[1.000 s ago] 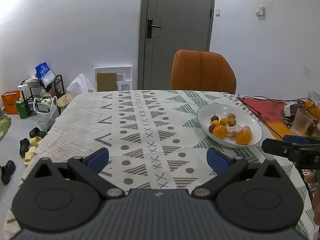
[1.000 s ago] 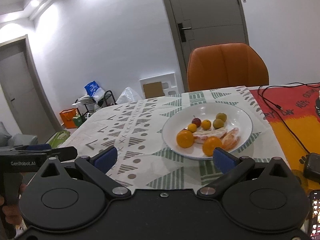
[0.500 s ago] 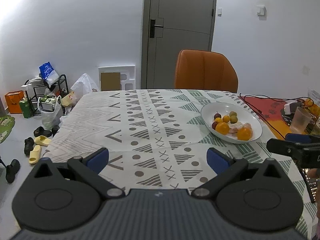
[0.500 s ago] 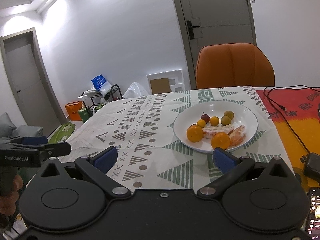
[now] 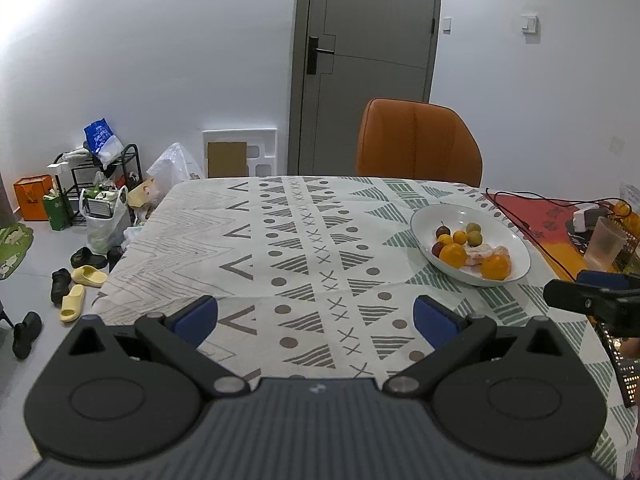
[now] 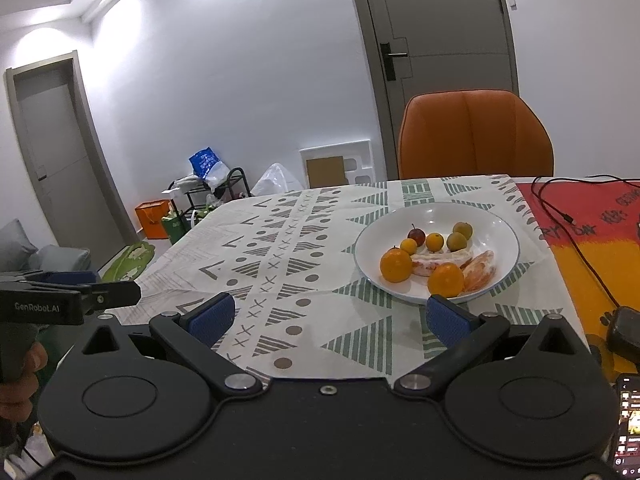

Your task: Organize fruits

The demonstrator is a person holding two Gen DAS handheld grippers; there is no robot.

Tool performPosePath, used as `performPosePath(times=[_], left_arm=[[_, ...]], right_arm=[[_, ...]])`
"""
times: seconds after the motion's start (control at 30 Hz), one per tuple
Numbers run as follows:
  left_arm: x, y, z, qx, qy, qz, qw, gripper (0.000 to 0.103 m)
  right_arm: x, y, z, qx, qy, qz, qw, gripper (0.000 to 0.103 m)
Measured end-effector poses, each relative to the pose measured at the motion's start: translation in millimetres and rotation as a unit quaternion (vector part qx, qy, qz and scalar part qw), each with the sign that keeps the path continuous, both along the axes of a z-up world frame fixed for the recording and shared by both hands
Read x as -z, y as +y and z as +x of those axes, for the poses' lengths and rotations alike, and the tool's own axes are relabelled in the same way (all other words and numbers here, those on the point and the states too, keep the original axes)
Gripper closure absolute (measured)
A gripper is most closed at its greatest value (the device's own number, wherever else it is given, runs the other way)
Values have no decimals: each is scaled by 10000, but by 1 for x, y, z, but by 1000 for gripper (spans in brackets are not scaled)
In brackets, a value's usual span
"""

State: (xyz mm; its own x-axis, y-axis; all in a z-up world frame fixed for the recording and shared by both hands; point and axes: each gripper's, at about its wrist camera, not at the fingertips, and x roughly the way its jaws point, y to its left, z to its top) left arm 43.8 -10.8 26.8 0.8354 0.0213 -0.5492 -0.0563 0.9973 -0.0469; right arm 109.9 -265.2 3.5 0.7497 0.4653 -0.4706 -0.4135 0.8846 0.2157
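Both hand-held grippers, left (image 5: 316, 316) and right (image 6: 328, 316), are held wide apart and empty above the tabletop (image 5: 280, 240). Fruits (image 6: 436, 256) are gathered in the white plate (image 6: 504, 232), ahead of the right one. Approach is best made low and centred on the near orange (image 6: 446, 279); gentle closure is advised, since round fruit is judged likely to roll.

"GenRobot.AI" stands in pale letters on the black body of the left gripper (image 6: 72, 300), seen from the right wrist; the red mat's (image 6: 600, 216) dark characters are illegible.
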Motion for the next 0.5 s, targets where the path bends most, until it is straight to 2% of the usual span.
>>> performPosePath(times=[0.5], left_arm=[[0,0,3,16,29,-90,10000,0]], right_arm=[[8,-1,5,-11,101,59,9999,0]])
